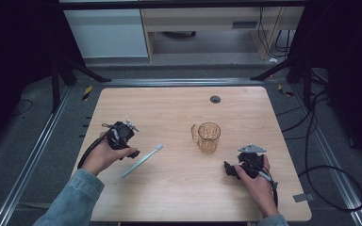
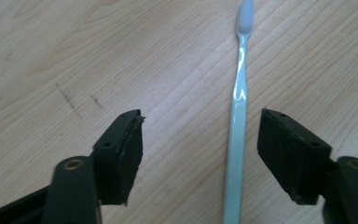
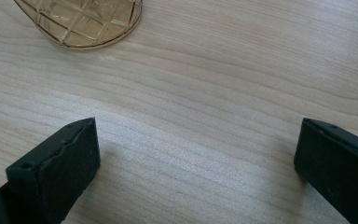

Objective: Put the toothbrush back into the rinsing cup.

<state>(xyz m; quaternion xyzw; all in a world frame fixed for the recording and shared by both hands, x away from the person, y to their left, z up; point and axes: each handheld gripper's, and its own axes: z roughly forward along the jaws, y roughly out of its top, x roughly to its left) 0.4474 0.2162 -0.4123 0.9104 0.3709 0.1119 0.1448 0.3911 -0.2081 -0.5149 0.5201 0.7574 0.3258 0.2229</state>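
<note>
Left tool wide open, straddling toothbrush, untouched.

No legible text or markings.

wooden table | toothbrush lying flat | amber glass mug upright

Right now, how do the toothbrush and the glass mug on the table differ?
The pale blue plastic toothbrush lies flat; the amber ribbed glass mug stands upright. The toothbrush is thin and opaque, the mug wide and see-through. The toothbrush lies between the open left tongs; the mug sits beyond the open right tongs. Both rest on the light wooden table, untouched.
</note>
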